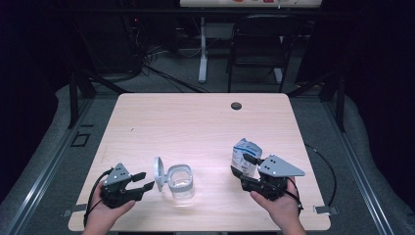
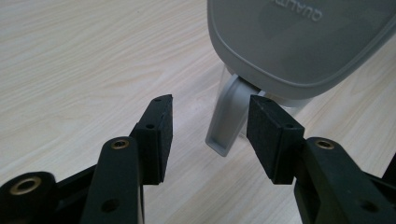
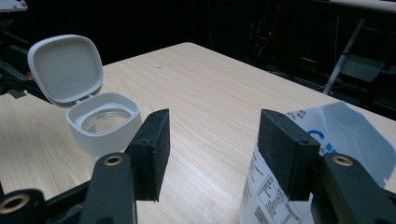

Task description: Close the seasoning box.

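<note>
Claws both spread, gripping nothing: left claw [image 1: 142,180] at lower left of the high view, just short of the container [image 1: 180,182] with its hinged lid [image 1: 158,173] standing open; right claw [image 1: 243,165] beside the pouch [image 1: 246,155], lower right on the surface [image 1: 195,122]. Container looks rigid, light, smooth plastic; take its body. Pouch looks soft, crushable; pinch its upper edge.

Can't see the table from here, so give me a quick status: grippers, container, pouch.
Left gripper open beside the container, lid flipped up. Right gripper open at the pouch, not gripping. Nothing between them.
</note>
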Demonstrator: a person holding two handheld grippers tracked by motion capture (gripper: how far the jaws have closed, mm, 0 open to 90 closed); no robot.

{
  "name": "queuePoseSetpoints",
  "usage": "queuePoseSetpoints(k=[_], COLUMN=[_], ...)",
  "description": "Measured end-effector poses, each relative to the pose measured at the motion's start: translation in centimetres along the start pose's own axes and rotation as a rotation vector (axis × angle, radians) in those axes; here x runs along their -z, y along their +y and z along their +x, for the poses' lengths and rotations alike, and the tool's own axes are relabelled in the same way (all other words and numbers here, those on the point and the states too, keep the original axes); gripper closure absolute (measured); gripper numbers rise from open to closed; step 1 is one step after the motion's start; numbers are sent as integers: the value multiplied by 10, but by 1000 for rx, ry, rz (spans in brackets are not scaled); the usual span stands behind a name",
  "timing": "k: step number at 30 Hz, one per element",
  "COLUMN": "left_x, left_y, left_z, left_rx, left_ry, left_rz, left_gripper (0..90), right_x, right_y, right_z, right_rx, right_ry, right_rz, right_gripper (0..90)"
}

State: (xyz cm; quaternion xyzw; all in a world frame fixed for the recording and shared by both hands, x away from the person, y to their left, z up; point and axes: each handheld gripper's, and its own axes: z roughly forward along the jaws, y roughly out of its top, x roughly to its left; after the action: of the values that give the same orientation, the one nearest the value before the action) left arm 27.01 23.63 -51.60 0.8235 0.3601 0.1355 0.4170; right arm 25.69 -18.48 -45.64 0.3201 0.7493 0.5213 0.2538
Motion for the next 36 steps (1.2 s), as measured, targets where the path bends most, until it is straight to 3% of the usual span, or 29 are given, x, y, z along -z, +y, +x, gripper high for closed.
queuePoseSetpoints(k=[9,18,24,32,36], left_x=[-20,-39,-43,-44,-44], left_y=[-3,-5,-4,-4,-2], left_z=[-10,-11,-12,-13,-11], left_rx=[-31,-44,-56,-95,-113], left_ry=[-18,1,5,19,7], left_rz=[42,57,67,59,73], left_gripper=[514,544,678,701,703], right_x=[7,20,24,29,32], right_y=[-4,-1,-4,-10,-12], right_z=[-4,-11,-16,-25,-30], right_rx=[-5,-29,-47,-64,-81], right_ry=[-28,-59,-78,-113,-122], right_rz=[4,-5,-11,5,7], right_gripper=[440,443,443,445,454])
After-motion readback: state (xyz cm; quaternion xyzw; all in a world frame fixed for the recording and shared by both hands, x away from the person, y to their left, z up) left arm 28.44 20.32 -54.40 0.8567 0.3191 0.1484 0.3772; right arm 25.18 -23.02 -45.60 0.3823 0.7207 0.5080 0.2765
